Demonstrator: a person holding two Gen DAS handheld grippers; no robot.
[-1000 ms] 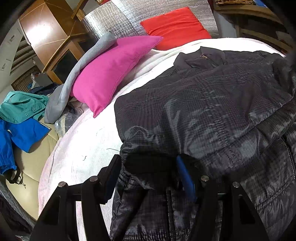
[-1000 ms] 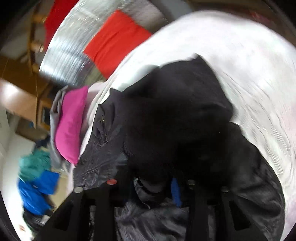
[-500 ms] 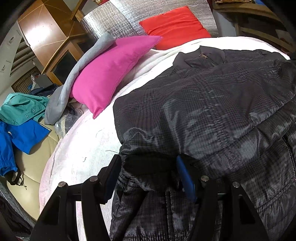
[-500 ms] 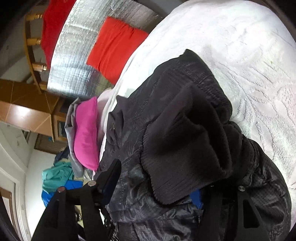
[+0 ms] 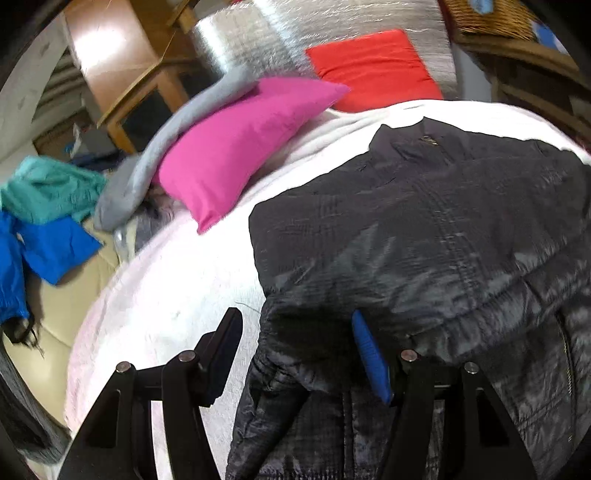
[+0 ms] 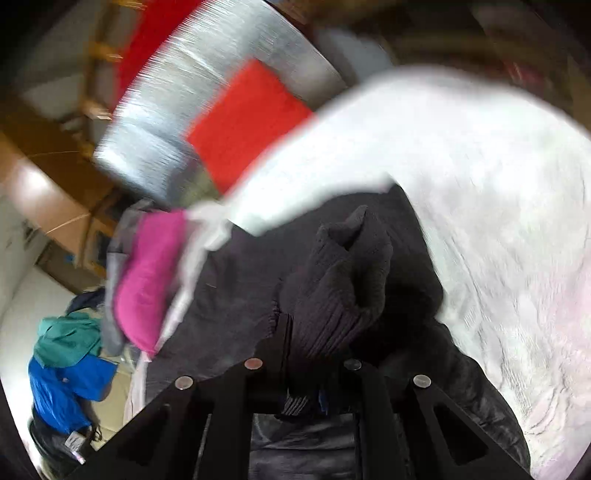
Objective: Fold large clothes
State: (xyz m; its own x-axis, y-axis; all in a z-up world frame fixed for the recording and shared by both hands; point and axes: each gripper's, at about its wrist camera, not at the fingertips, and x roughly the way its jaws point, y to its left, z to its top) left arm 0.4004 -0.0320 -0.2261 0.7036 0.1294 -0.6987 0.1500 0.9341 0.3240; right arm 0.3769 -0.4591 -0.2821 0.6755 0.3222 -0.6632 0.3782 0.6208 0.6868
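Observation:
A large dark grey padded jacket (image 5: 424, 236) lies spread on a white bed cover (image 5: 177, 295), collar toward the pillows. My left gripper (image 5: 295, 332) is open, its fingers wide apart around a folded sleeve edge of the jacket. In the right wrist view the jacket (image 6: 236, 295) lies below, and my right gripper (image 6: 306, 365) is shut on the jacket's dark ribbed knit cuff (image 6: 340, 280), which stands up between the fingers. That view is blurred by motion.
A pink pillow (image 5: 243, 144) and a red pillow (image 5: 369, 70) lie at the head of the bed against a silver headboard (image 5: 266, 33). A grey garment (image 5: 147, 170), teal and blue clothes (image 5: 44, 221) lie on a beige seat at left.
My left gripper has opened and let go of the jacket sleeve, which stays in place. My right gripper has swung with the cuff in its grip, and its view has tilted and blurred.

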